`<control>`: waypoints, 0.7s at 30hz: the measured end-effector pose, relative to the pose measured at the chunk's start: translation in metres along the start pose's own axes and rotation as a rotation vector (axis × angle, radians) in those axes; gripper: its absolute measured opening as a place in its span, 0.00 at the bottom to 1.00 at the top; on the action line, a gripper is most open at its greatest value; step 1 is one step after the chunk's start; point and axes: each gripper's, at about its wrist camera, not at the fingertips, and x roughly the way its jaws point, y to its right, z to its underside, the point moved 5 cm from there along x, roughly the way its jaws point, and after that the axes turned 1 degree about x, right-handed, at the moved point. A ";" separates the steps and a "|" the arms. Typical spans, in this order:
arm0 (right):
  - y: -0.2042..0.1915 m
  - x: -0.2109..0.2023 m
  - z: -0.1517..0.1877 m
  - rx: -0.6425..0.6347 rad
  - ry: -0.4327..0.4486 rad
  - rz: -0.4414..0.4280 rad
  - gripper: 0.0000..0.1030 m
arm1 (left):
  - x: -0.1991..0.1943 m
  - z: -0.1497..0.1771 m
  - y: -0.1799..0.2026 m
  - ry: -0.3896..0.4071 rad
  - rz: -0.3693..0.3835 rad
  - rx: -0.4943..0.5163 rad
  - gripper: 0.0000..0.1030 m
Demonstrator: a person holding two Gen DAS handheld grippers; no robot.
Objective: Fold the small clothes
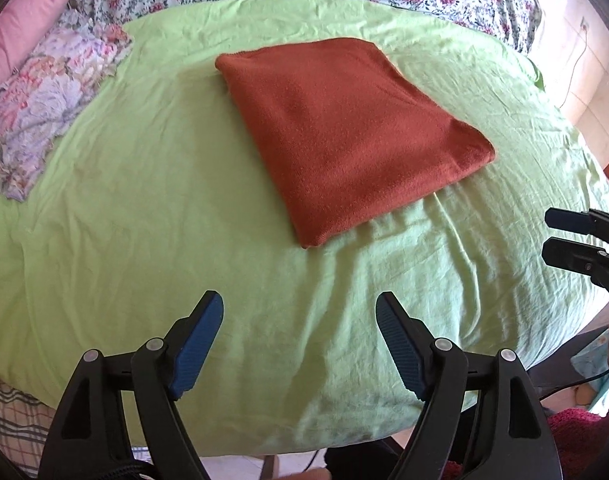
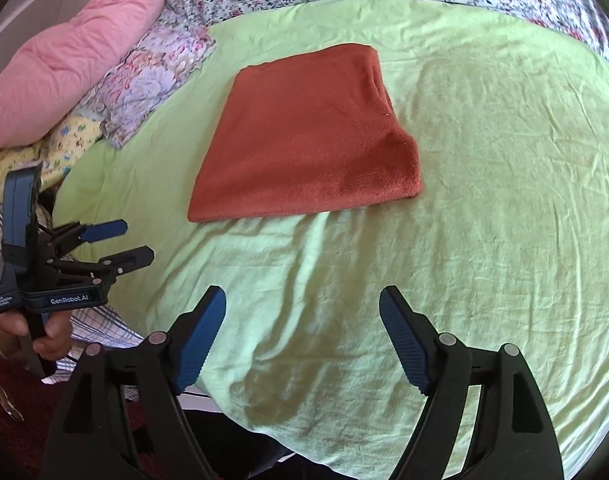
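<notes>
A folded rust cloth (image 1: 344,136) is laid flat on the green sheet (image 1: 144,200), well ahead of both grippers and touched by neither. The left gripper (image 1: 300,344) is held with its jaws spread wide and nothing between them, and the right gripper (image 2: 302,340) is likewise released and empty over bare sheet. A floral cloth (image 1: 48,108) and a pink pillow (image 2: 64,64) are seen at the sheet's far left edge.
</notes>
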 end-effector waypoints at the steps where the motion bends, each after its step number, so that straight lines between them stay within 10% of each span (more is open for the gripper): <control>1: -0.001 0.000 0.000 -0.003 0.002 -0.003 0.78 | -0.002 0.000 0.000 0.005 -0.006 0.005 0.78; 21: -0.005 0.027 -0.039 -0.076 -0.024 0.003 0.82 | 0.010 -0.032 -0.015 0.000 -0.139 -0.080 0.83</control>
